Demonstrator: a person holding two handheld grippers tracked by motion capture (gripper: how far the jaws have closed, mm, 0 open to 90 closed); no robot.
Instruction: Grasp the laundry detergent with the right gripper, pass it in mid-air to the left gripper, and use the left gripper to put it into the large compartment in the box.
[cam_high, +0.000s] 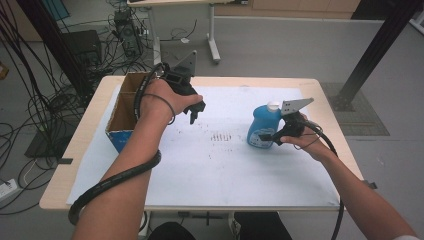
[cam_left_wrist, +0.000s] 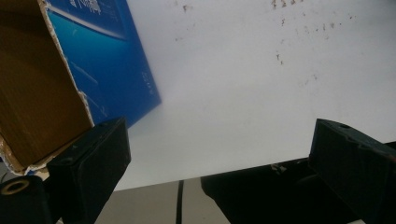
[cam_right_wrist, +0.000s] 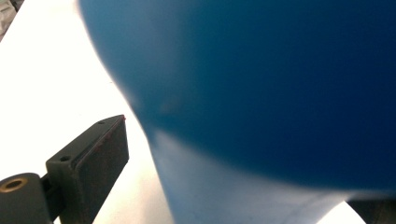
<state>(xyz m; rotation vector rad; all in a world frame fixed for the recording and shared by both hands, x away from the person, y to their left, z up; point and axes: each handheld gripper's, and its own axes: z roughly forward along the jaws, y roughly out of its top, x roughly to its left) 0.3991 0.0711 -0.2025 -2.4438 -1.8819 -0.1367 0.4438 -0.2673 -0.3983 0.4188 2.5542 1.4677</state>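
Blue plastic bottle (cam_high: 262, 127) with white cap stands upright right of the open cardboard box (cam_high: 122, 107); right hand-held gripper (cam_high: 270, 136) spread around its body, not yet pinching; squeeze next; left hand-held gripper (cam_high: 194, 116) spread, empty, beside the box

A blue bottle (cam_high: 262, 127) with a white cap stands on the desk (cam_high: 210, 165) — the right claw (cam_high: 268, 136) is at its side. The left claw (cam_high: 194, 114) hangs well left of the bottle, beside a cardboard box (cam_high: 122, 111).
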